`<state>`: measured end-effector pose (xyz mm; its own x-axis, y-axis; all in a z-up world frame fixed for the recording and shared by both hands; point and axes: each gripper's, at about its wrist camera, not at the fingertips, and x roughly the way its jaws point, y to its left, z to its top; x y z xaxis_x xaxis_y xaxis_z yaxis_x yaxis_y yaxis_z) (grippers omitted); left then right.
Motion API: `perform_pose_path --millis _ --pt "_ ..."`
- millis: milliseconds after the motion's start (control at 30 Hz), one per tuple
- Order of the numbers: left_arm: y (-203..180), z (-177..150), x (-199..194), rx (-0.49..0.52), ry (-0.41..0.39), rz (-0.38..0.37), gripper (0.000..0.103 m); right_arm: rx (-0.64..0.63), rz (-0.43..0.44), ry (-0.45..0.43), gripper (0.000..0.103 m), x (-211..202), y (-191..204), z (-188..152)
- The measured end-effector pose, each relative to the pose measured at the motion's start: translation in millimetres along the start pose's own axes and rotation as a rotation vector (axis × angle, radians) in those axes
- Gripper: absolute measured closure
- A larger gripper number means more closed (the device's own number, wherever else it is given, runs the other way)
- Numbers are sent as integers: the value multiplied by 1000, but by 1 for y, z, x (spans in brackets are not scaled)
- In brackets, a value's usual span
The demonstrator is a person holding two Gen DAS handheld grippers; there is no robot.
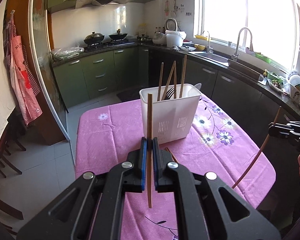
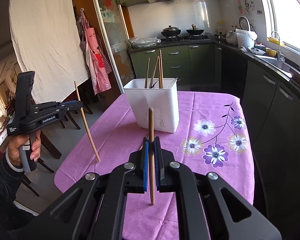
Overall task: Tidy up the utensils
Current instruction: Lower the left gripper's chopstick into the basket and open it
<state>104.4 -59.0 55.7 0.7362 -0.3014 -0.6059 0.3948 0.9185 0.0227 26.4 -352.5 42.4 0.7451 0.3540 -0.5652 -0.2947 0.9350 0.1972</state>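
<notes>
Left tongs [image 1: 149, 146] clamped on a chopstick [image 1: 149, 132], held near upright between the blue pads [image 1: 143, 160], ends sticking out above and below. Right tongs [image 2: 151, 146] clamped on a second chopstick [image 2: 151, 132], also near upright, slightly tilted. Both sit above the pink floral desk [image 1: 110, 132]. White holder [image 1: 170, 108] stands on the desk just ahead of both tongs; it holds several chopsticks [image 1: 183, 74], a dark fork [image 1: 170, 94] and what looks like a pale spoon, all leaning inside. One more loose chopstick [image 1: 173, 156] lies on the desk just past the left tongs, mostly hidden by them. In the right view the left tongs show off to the left, well apart from the holder, gripped by a hand [image 2: 25, 146].
</notes>
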Motion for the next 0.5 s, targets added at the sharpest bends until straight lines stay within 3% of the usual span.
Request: perform_pose_path --millis 300,500 --pt "-13 47 -25 22 -64 -69 97 4 3 -5 97 0 -3 0" --pt "-18 107 -49 47 -227 -43 97 5 7 -9 97 -1 -4 1"
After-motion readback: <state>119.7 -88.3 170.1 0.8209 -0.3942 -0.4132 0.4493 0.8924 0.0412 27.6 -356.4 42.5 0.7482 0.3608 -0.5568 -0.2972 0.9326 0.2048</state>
